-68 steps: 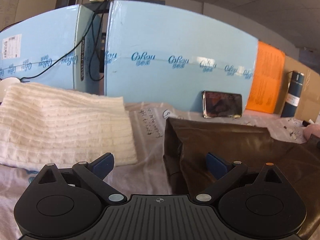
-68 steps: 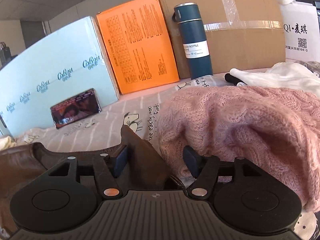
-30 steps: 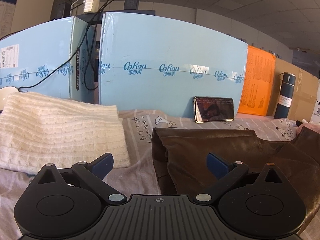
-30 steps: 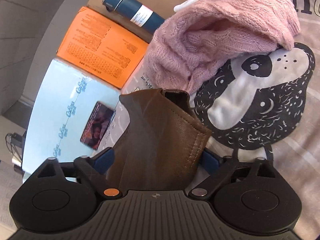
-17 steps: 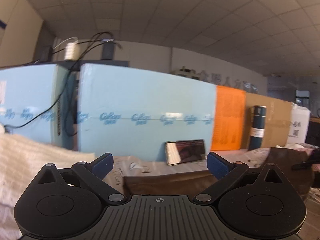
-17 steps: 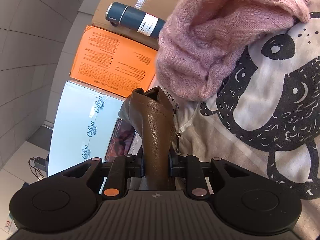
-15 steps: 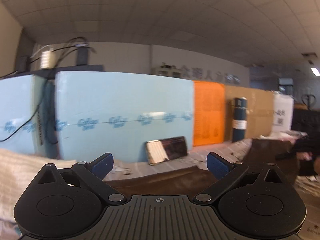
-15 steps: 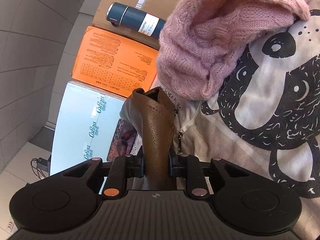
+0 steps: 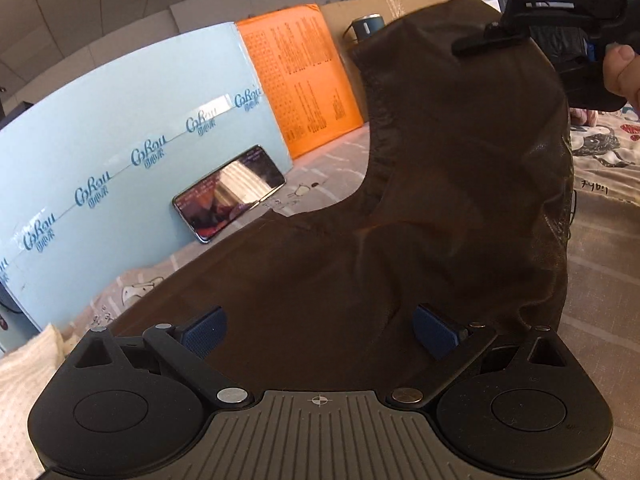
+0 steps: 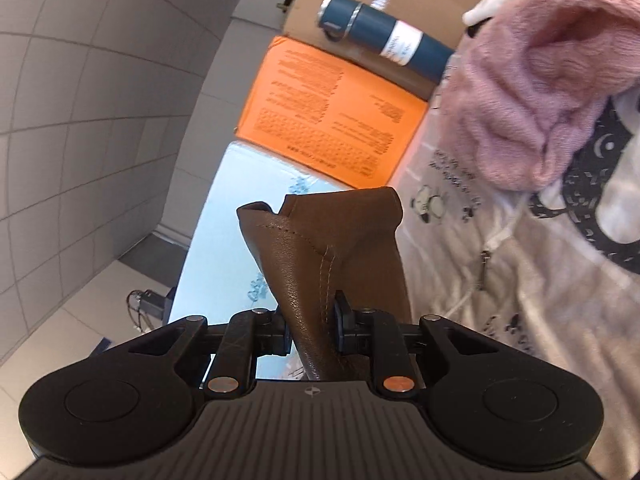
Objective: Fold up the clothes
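Observation:
A brown leather garment (image 9: 440, 184) lies on the printed bedsheet, and one end of it is lifted high at the right. My right gripper (image 10: 312, 330) is shut on that lifted end (image 10: 320, 256), and it also shows in the left wrist view (image 9: 552, 12) at the top right, held by a hand. My left gripper (image 9: 318, 330) is open, its blue pads (image 9: 202, 330) over the low part of the garment.
A pink knit sweater (image 10: 536, 80) lies to the right on the bedsheet (image 10: 540, 312). A cream knit sweater (image 9: 20, 364) lies at the left. A phone (image 9: 230, 192) leans on a light blue board (image 9: 120, 140). An orange board (image 10: 332, 108), a blue bottle (image 10: 384, 40) and a cardboard box stand behind.
My right gripper closed on the garment's end and raised it. My left gripper swung right and down over the garment, still open.

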{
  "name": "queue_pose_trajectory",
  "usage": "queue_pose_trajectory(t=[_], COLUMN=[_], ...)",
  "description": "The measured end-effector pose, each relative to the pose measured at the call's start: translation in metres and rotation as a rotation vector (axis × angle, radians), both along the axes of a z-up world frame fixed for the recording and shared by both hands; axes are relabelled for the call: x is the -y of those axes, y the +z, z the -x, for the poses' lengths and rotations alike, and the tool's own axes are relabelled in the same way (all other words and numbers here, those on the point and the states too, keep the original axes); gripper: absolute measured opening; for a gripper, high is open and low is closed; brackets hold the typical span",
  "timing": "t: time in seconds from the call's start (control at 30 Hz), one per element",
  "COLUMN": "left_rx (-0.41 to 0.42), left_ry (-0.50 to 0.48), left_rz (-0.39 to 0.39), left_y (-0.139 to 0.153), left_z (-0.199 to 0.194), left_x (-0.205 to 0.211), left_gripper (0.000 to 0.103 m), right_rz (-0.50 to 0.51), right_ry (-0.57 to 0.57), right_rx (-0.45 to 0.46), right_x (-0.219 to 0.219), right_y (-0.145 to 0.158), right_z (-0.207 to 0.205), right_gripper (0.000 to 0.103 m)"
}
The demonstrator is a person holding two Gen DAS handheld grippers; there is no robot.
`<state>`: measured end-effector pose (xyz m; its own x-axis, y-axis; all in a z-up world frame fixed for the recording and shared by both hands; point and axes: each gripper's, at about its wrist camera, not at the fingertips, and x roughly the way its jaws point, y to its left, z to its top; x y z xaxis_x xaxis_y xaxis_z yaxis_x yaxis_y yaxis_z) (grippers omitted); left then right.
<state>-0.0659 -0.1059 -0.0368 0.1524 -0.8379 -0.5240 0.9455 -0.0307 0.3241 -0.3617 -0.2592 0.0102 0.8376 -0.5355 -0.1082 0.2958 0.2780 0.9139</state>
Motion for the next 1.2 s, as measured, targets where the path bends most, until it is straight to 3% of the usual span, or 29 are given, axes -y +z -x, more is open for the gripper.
queue_pose_trajectory(t=[0.2,0.33,0.43,0.6,0.63,0.67,0.73,0.83,0.93,1.03,1.13,1.2], left_rx=[-0.107,-0.244,-0.401,-0.456,-0.466,-0.475,-0.464,-0.452,-0.390,-0.258,-0.074,-0.087], left_ry=[0.004,0.014,0.065,0.248,0.285,0.321,0.371,0.332,0.199,0.113,0.144,0.155], left_rz=[-0.018,0.000,0.090,0.260,0.294,0.327,0.361,0.395,0.386,0.302,0.202,0.150], left_y=[-0.001,0.003,0.013,0.030,0.033,0.036,0.037,0.039,0.039,0.032,0.016,0.009], left_z=[-0.014,-0.033,-0.063,-0.108,-0.116,-0.125,-0.130,-0.122,-0.103,-0.073,-0.054,-0.059], left_x=[0.003,0.001,-0.014,-0.055,-0.063,-0.071,-0.078,-0.081,-0.077,-0.059,-0.043,-0.039], left_gripper=[0.101,0.101,0.101,0.101,0.101,0.101,0.101,0.101,0.101,0.102,0.102,0.102], right_rz=[0.182,0.273,0.306,0.354,0.386,0.421,0.479,0.479,0.497,0.541,0.602,0.621], right_ry=[0.191,0.343,0.422,0.429,0.449,0.487,0.580,0.760,0.805,0.836,0.880,0.890], right_rx=[-0.023,-0.119,-0.187,-0.202,-0.214,-0.237,-0.287,-0.346,-0.408,-0.400,-0.391,-0.392], right_x=[-0.031,-0.062,-0.079,-0.086,-0.092,-0.096,-0.105,-0.116,-0.124,-0.130,-0.135,-0.133], right_y=[0.035,0.037,0.030,0.024,0.025,0.025,0.021,0.008,0.000,0.002,0.006,0.009], right_z=[-0.057,-0.108,-0.129,-0.121,-0.120,-0.123,-0.131,-0.147,-0.154,-0.152,-0.141,-0.134], right_gripper=[0.018,0.018,0.018,0.020,0.024,0.033,0.054,0.059,0.066,0.076,0.085,0.087])
